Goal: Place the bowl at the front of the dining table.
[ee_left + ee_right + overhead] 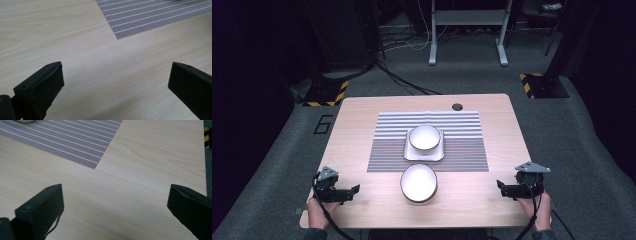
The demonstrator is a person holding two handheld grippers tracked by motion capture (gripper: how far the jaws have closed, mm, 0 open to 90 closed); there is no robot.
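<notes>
A white bowl (424, 136) sits on a pale square plate (409, 155) in the middle of a grey striped placemat (462, 132). In front of the mat, on the bare wood, stands a second white bowl (418, 182). My left gripper (353, 190) rests near the table's front left, pointing right toward that bowl, open and empty. At the front right, my right gripper (501, 186) points left, also open and empty. In the left gripper view, the left gripper (116, 82) has its jaws wide apart over wood, a corner of the placemat (155, 15) ahead. The right gripper (115, 202) faces the placemat (62, 140) likewise.
The wooden table (362, 115) has a cable hole (457, 106) at its back edge. Its right edge (204, 157) runs close to my right gripper, with grey carpet beyond. Behind the table stand a white frame (467, 30) and hazard-taped bases (327, 92).
</notes>
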